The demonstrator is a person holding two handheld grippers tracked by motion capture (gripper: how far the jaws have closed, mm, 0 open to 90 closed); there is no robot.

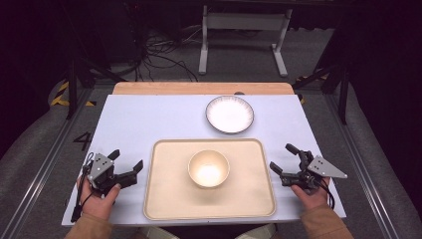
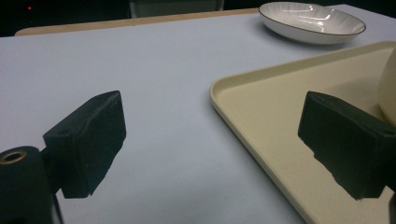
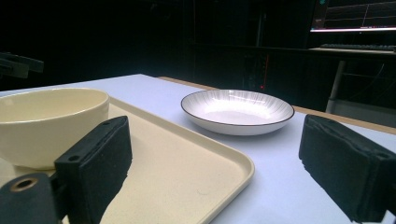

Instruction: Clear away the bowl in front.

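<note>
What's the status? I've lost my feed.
Left gripper open, right gripper open, both empty. Bowl on tray, untouched. Nothing blocking.

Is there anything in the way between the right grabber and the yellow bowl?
Nothing visible blocks it. The right gripper is open beside the tray, and the bowl stands alone in the tray's middle. Only the tray's low rim lies between them. The white plate sits farther back, off to the side.

Cream bowl (image 2: 388, 88) cut off at the left gripper view's right edge, perhaps half hidden.
</note>
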